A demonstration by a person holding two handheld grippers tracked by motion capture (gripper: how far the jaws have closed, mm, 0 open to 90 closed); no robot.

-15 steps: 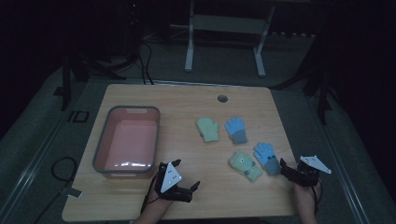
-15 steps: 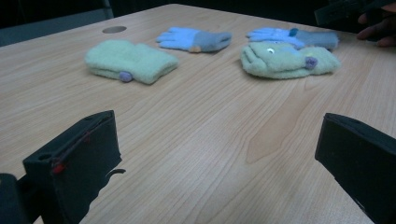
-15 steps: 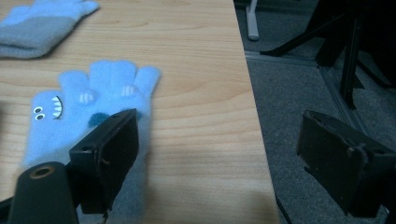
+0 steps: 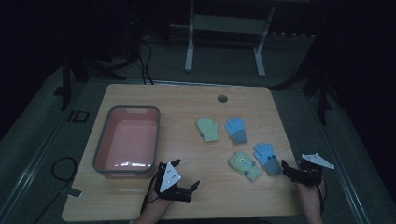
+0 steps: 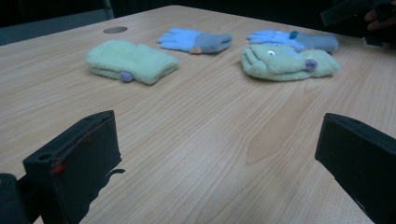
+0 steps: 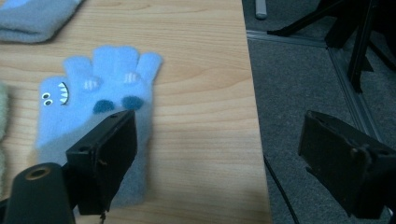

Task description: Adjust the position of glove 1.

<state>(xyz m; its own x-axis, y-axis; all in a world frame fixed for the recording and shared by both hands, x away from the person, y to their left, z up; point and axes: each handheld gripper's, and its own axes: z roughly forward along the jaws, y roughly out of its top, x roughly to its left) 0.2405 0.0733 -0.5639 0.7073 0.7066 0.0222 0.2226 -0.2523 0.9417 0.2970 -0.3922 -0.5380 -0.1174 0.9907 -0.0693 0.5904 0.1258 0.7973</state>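
The blue glove point(image 6: 98, 107) looks soft, light and floppy; the right gripper point(image 6: 219, 154), jaws wide at its five o'clock, should pinch the cuff.

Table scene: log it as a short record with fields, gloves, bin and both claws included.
surface: wooden table
bin: pink, grey rim, table's left side
far gloves: green mitten, blue glove
near gloves: green glove beside blue monster glove
left claw: open, holding nothing
right claw: open, one jaw over the blue monster glove's cuff
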